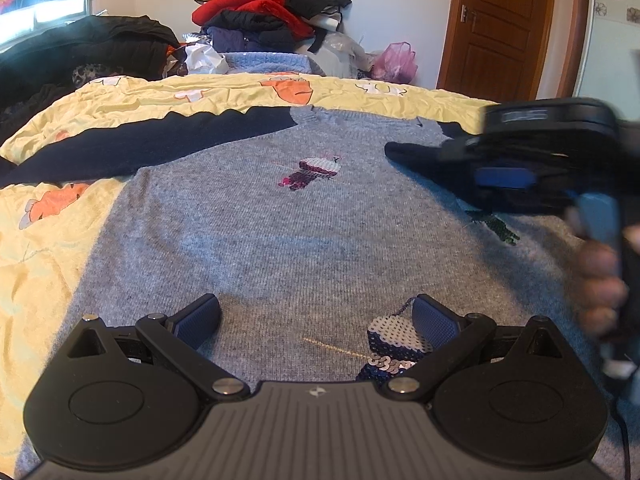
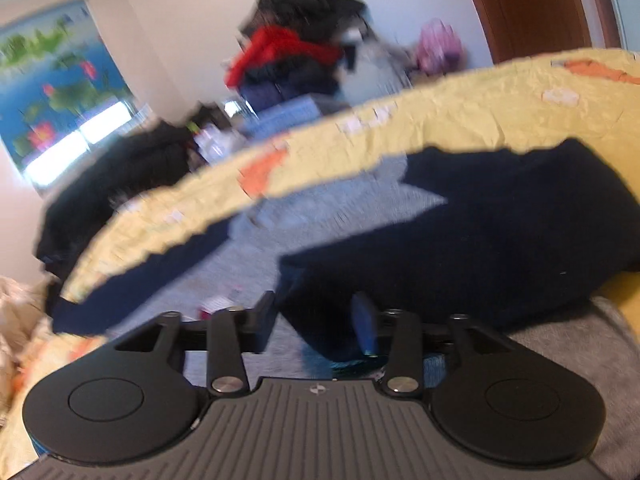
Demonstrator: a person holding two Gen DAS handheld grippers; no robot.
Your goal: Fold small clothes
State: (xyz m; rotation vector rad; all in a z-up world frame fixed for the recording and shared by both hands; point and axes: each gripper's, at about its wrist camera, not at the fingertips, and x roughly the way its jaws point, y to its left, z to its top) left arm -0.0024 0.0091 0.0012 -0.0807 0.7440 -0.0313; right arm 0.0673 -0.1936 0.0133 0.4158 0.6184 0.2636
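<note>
The left gripper's fingers are spread wide over the grey sweater's hem, nothing held; the right gripper is seen partly open over the folded-in navy sleeve, with no cloth visibly pinched. The sweater is laid flat on the yellow bedspread, its other navy sleeve stretched outward. That sleeve is best folded across the sweater next, judged from the layout; the sequin patch near the hem should be kept flat.
</note>
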